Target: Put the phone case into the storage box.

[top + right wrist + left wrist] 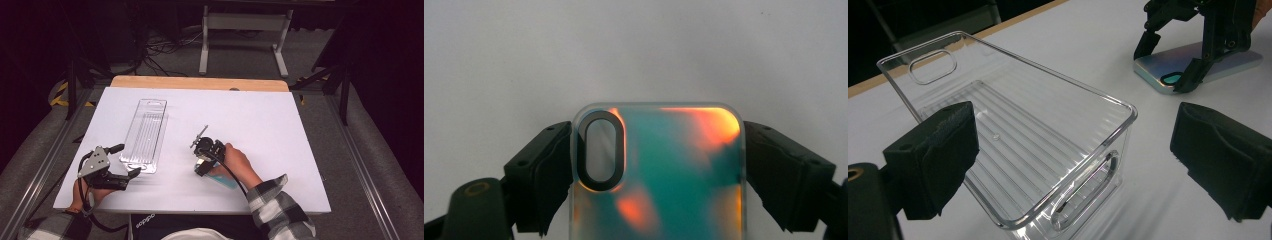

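Observation:
A phone case (674, 170) with a teal and orange sheen and an oval camera cut-out lies flat on the white table. My right gripper (658, 175) points down over it, one pad against each long edge, so it is shut on the case. From above, the right gripper (202, 165) covers most of the case (225, 179). A clear ribbed plastic tray (145, 132) lies lengthwise left of centre. My left gripper (127, 160) rests open at the tray's near end; the tray (1048, 80) sits ahead between the spread jaws (1073, 160), untouched. Beyond it are the case (1198, 62) and the right gripper (1170, 62).
The white board (260, 120) covers a wooden tabletop whose far edge shows as a tan strip. A person's sleeved forearms come in from the bottom. A metal frame and cables stand on the floor behind the table.

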Motion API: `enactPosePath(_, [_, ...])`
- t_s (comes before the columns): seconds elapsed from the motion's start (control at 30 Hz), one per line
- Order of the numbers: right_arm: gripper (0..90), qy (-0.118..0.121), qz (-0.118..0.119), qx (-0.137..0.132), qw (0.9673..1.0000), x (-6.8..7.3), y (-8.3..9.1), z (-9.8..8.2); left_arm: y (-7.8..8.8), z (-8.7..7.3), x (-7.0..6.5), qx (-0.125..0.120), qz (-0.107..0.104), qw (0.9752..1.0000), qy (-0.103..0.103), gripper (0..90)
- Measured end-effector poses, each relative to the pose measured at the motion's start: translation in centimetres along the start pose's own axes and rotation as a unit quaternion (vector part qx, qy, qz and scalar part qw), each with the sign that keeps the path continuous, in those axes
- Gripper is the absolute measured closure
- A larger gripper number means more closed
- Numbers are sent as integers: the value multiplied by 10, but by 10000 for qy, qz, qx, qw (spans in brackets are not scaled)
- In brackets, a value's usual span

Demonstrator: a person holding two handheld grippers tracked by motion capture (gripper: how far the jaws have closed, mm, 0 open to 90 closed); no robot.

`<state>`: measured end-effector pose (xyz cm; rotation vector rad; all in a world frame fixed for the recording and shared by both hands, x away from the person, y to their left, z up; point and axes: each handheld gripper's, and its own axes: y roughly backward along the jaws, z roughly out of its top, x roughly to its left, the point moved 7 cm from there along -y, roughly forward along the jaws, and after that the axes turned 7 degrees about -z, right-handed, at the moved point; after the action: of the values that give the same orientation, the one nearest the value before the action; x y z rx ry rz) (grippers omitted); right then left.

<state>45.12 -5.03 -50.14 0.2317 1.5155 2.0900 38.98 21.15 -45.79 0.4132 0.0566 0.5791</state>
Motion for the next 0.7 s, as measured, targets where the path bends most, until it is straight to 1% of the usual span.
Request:
enactPosePath(0.03, [175, 0, 0, 0, 10000, 0, 0, 0, 0, 0, 0, 0, 0, 10000, 0, 60])
enactPosePath(0.1, [176, 96, -152, -70, 9998, 2, 2, 1, 0, 0, 0, 3, -3, 10000, 1, 60])
enactPosePath(0.17, [176, 84, -180, -121, 9997, 2, 2, 2, 0, 0, 0, 0, -5, 10000, -1, 60])
enactPosePath(0.3, [176, -104, -174, -346, 9992, -1, 5, 4, 0, 0, 0, -10, -24, 10000, 11, 60])
enactPosePath(0.37, [176, -207, -197, -542, 9981, -4, 10, 6, 0, 0, 0, -17, -22, 10000, 16, 60])
enactPosePath(0.47, [176, -405, -227, -811, 9956, -8, 19, 6, 0, 0, 0, -13, -25, 10000, 13, 60])
enactPosePath(0.5, [176, -457, -304, -910, 9943, -11, 23, 6, 0, 0, 0, -16, -32, 10000, 17, 60])
enactPosePath(0.57, [176, -545, -359, -1119, 9916, -14, 30, 6, -1, 0, 0, -31, -6, 10000, 14, 60])
enactPosePath(0.6, [176, -610, -426, -1244, 9894, -16, 35, 6, -1, 1, 0, -21, -11, 10000, 12, 60])
enactPosePath(0.67, [177, -689, -483, -1442, 9860, -18, 44, 5, -1, 1, -1, 6, -32, 10000, 14, 61])
enactPosePath(0.7, [177, -724, -537, -1508, 9845, -19, 47, 5, -1, 1, -1, -31, -20, 10000, 26, 61])
